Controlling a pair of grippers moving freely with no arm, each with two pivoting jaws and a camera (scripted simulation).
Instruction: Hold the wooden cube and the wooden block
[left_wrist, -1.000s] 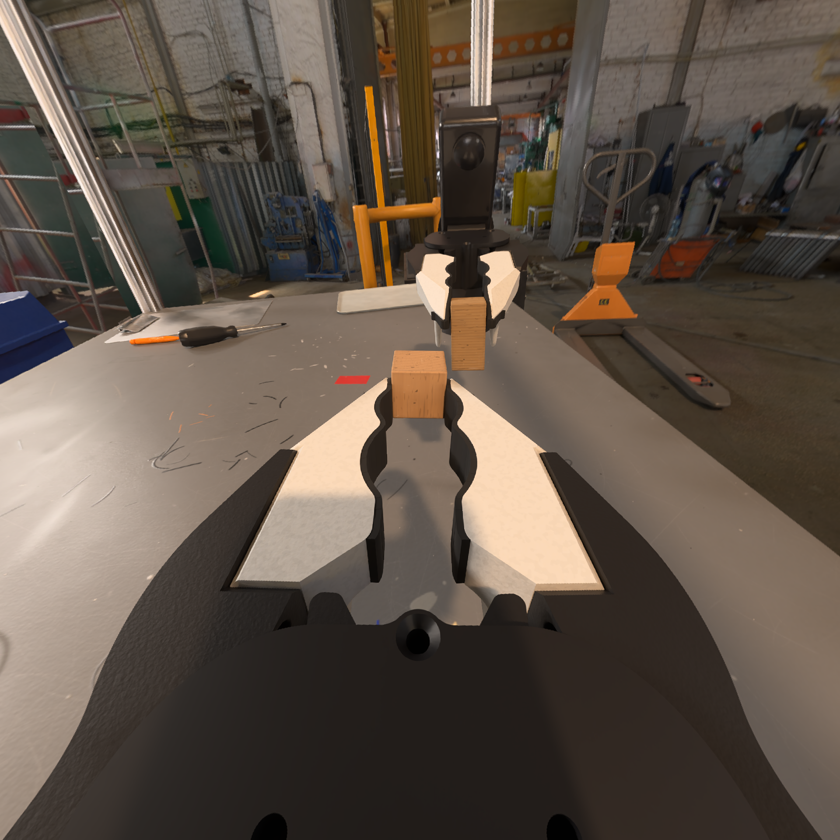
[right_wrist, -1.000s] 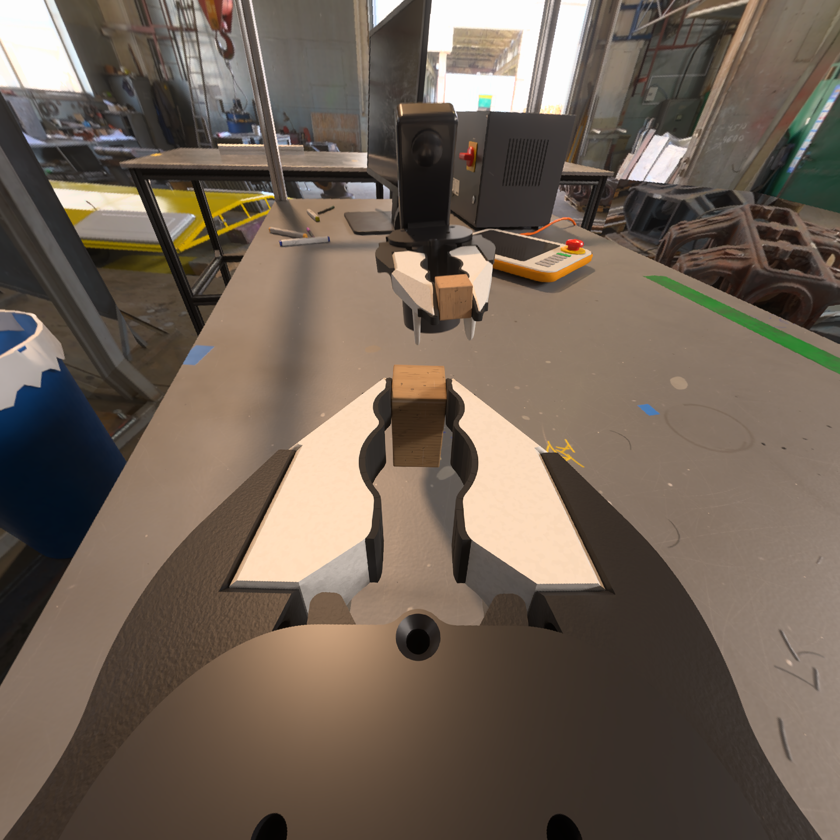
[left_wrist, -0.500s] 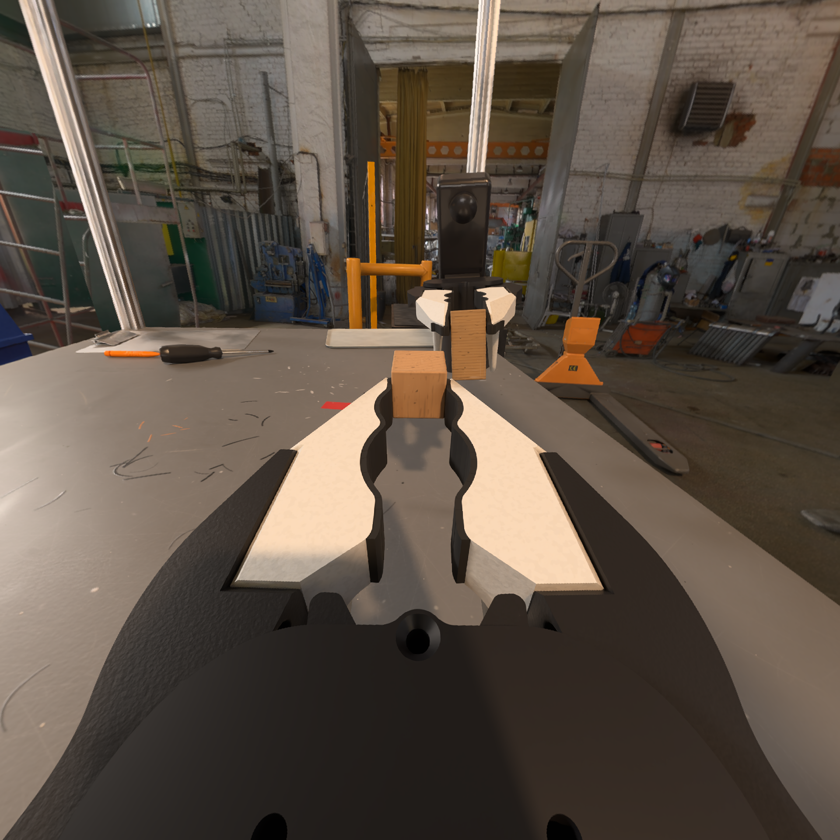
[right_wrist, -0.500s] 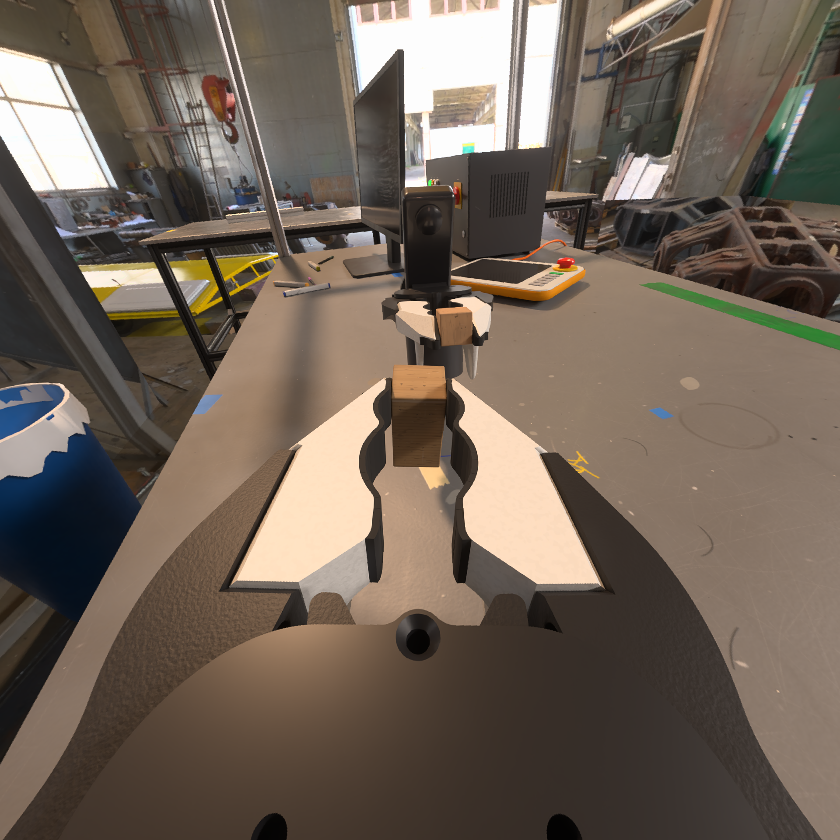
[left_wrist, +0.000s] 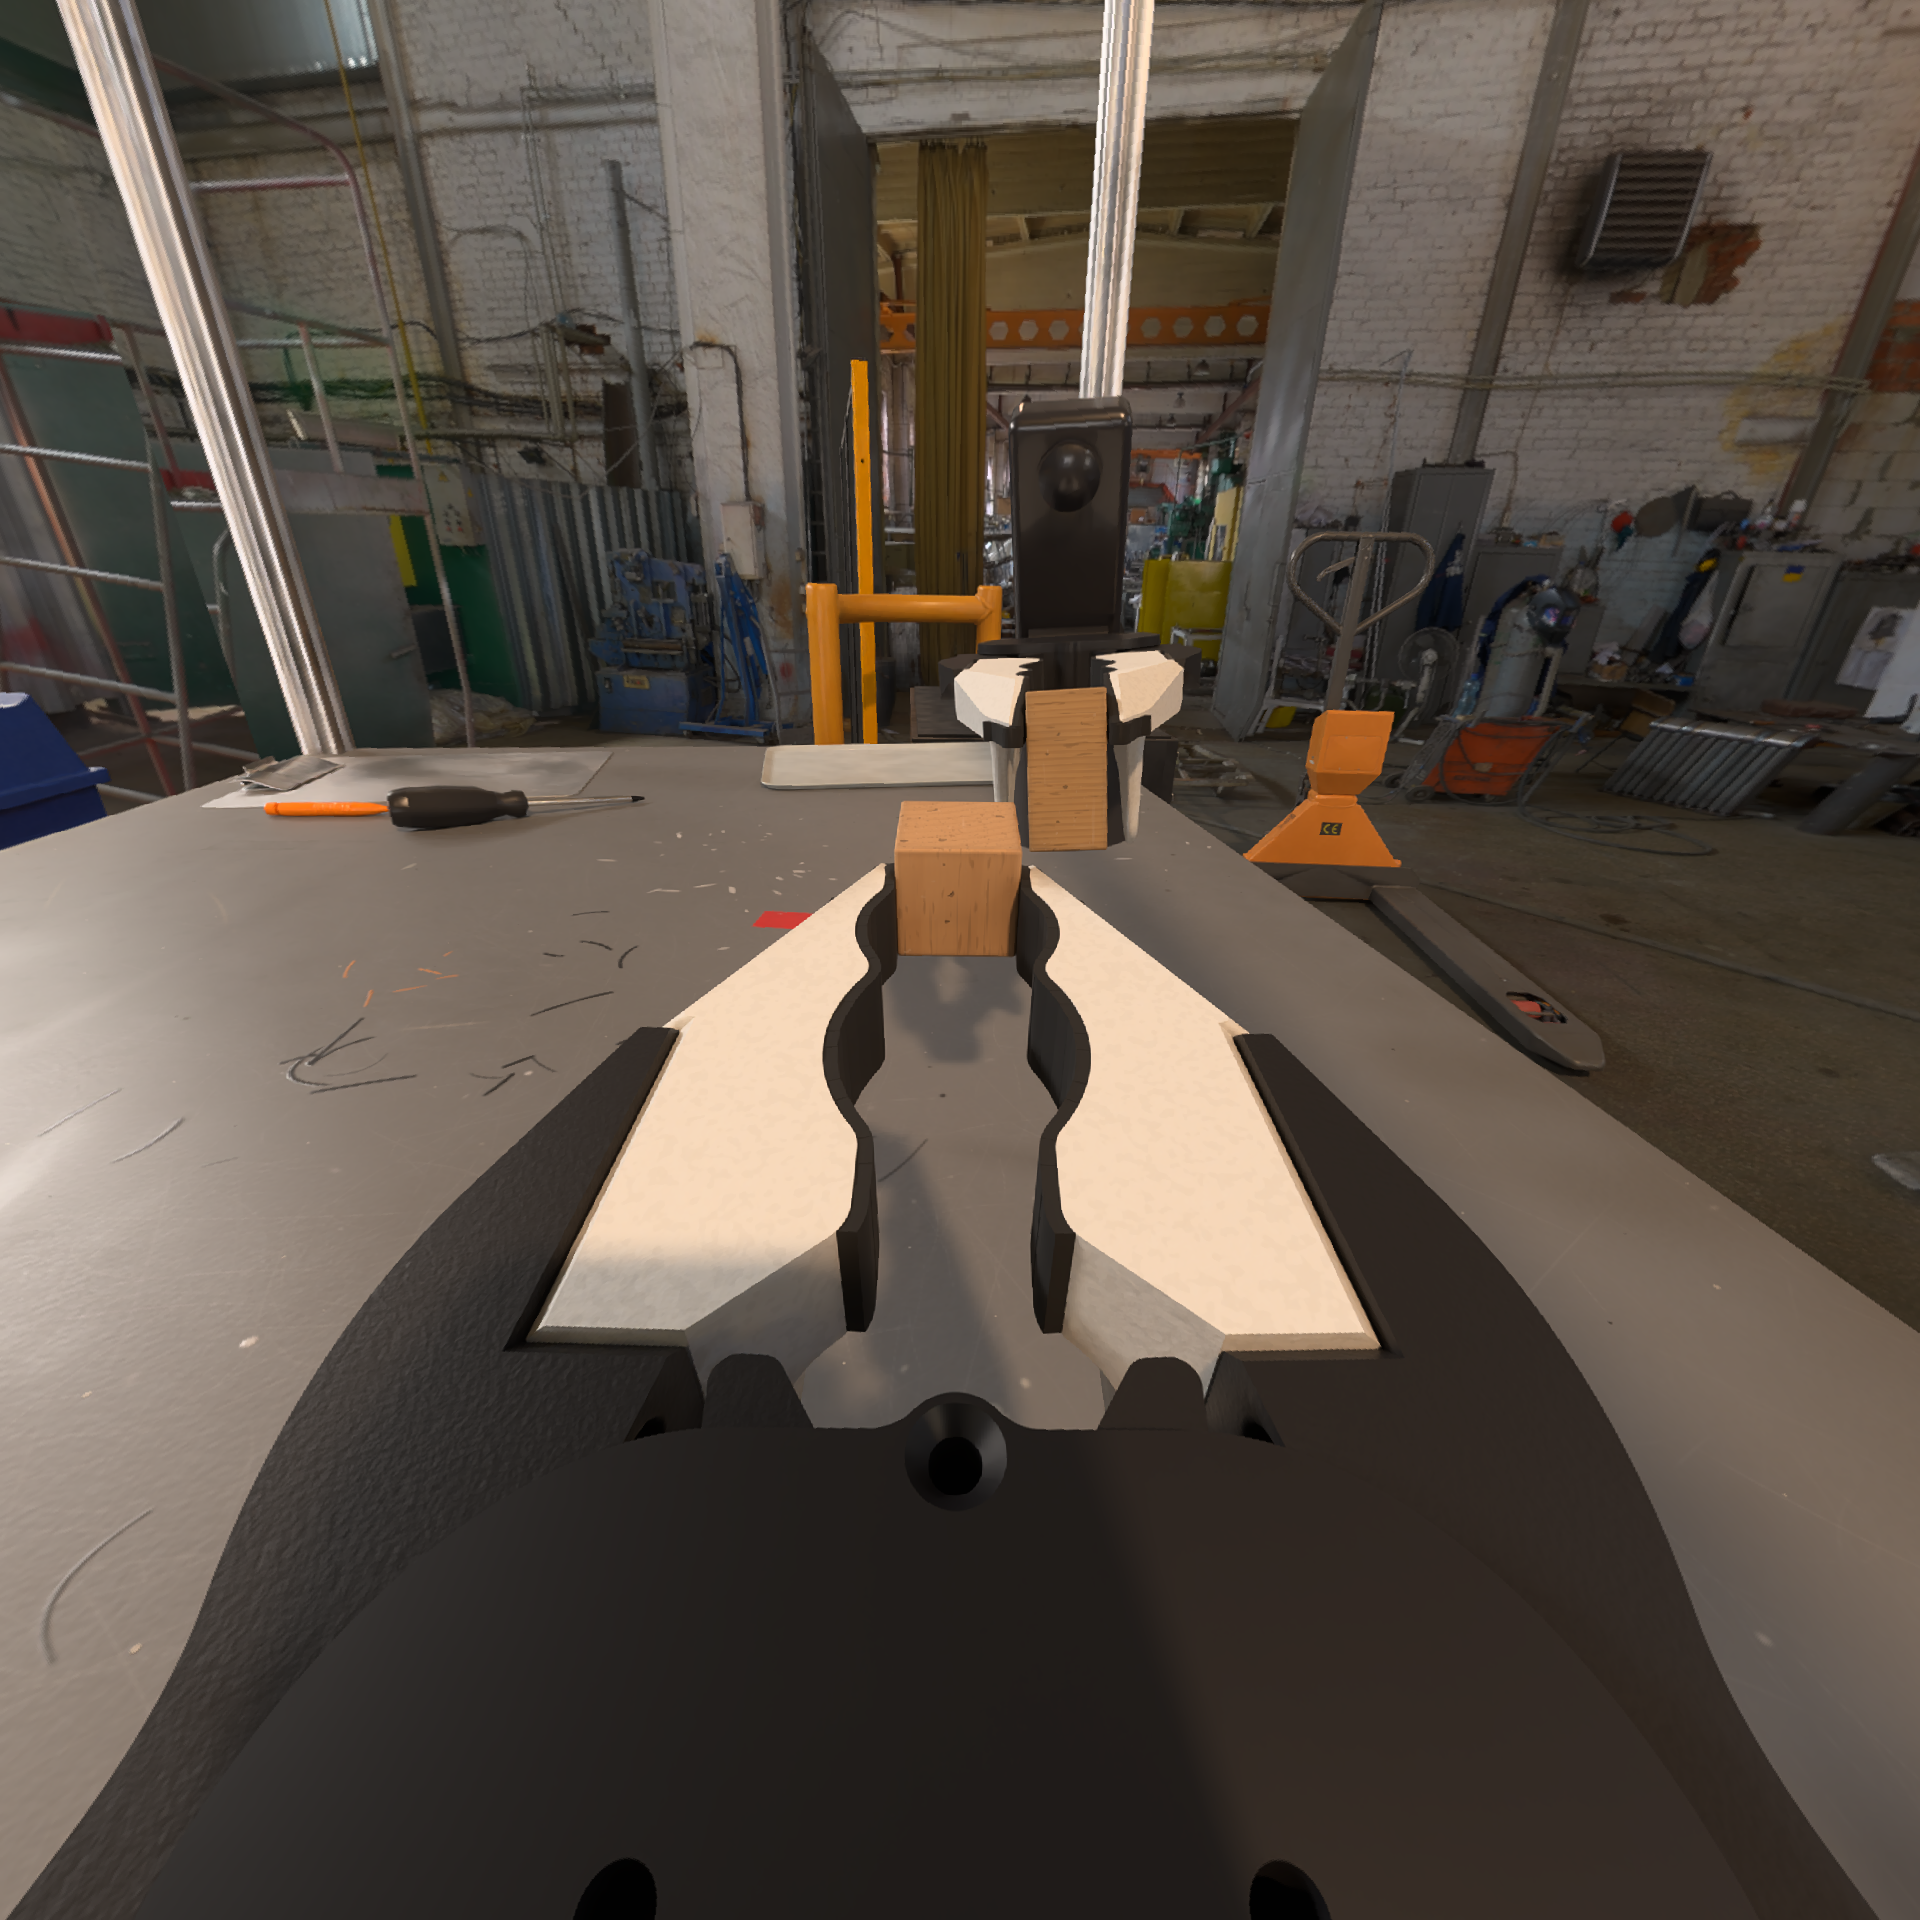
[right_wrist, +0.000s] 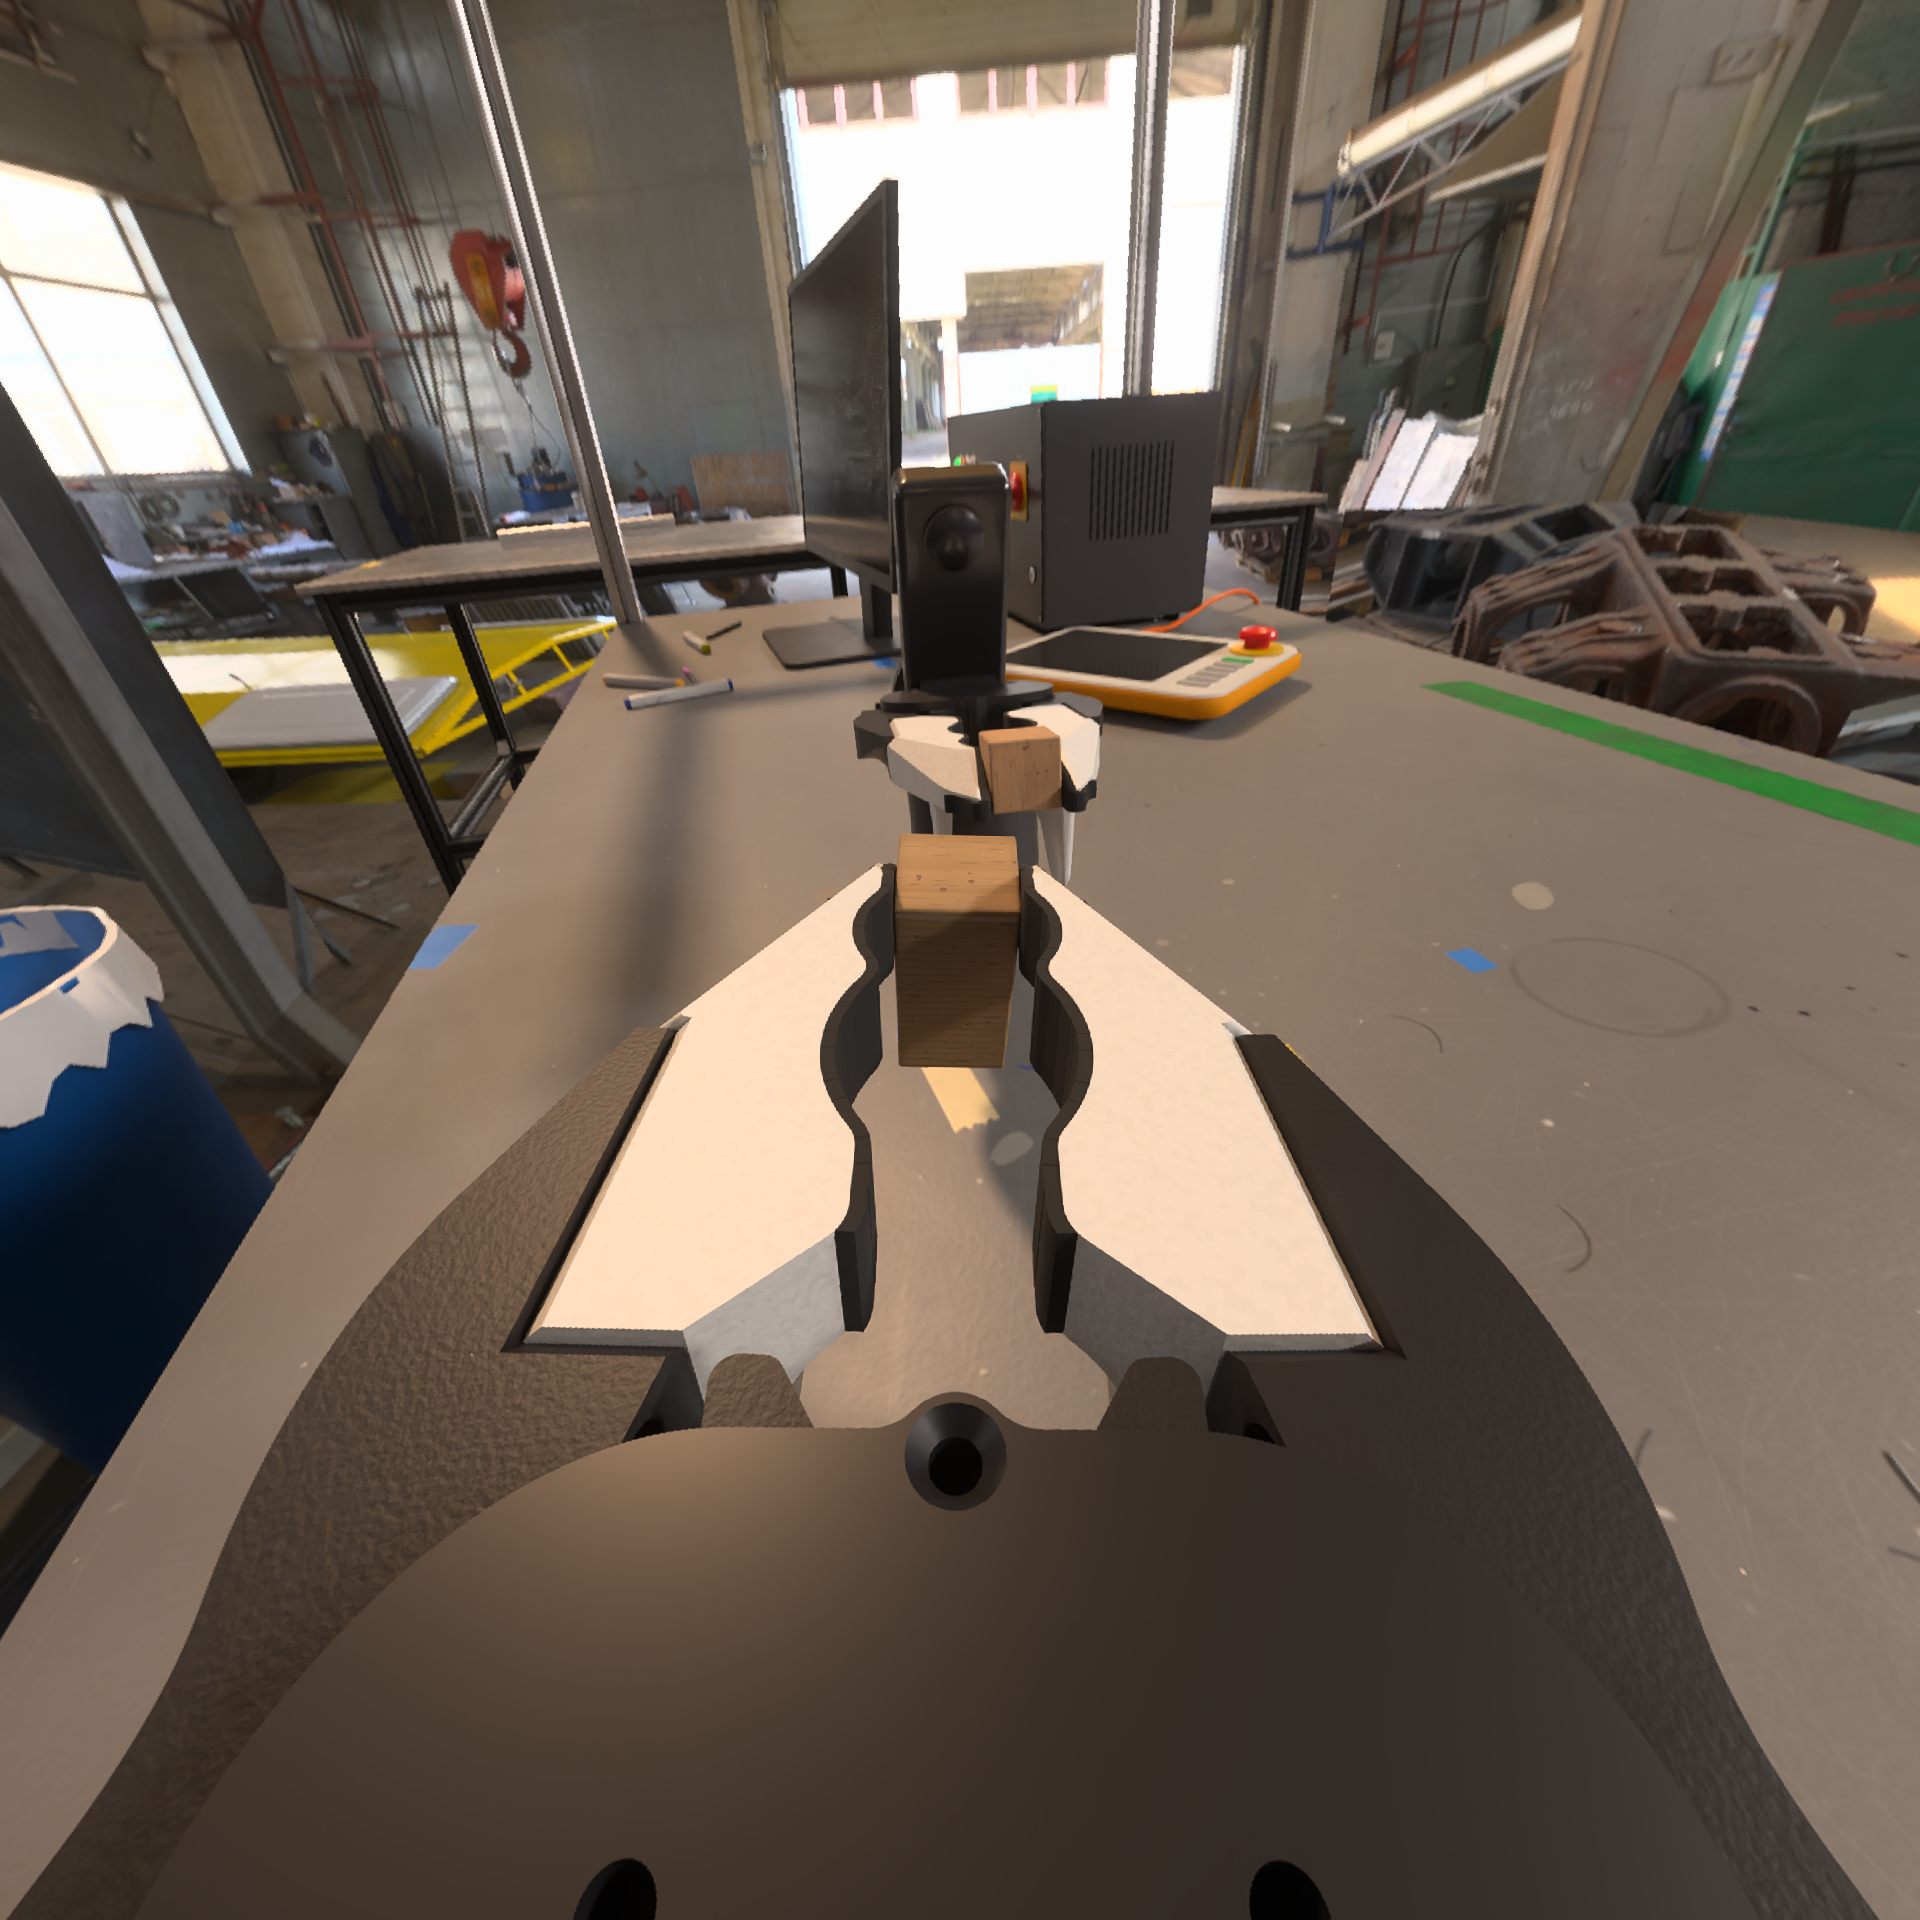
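Note:
My left gripper (left_wrist: 956, 904) is shut on the wooden cube (left_wrist: 954, 894), a light cube held between its fingertips above the grey table (left_wrist: 416, 1039). My right gripper (right_wrist: 956, 914) is shut on the wooden block (right_wrist: 954, 966), a taller upright piece held above the table. The two grippers face each other. In the left wrist view the right gripper (left_wrist: 1068, 769) shows farther off with the block (left_wrist: 1065, 769). In the right wrist view the left gripper (right_wrist: 987, 774) shows farther off with the cube (right_wrist: 1021, 769).
A screwdriver (left_wrist: 457, 805) and a white tray (left_wrist: 873, 767) lie at the table's far edge. A monitor (right_wrist: 847, 416), a black box (right_wrist: 1101, 509), an orange-rimmed pendant (right_wrist: 1153, 665) and markers (right_wrist: 675, 691) sit at the other end. A blue barrel (right_wrist: 94, 1174) stands off the table.
Both grippers have risen and levelled out with their pieces still held, so more of the hall shows above the table. The grips have not changed.

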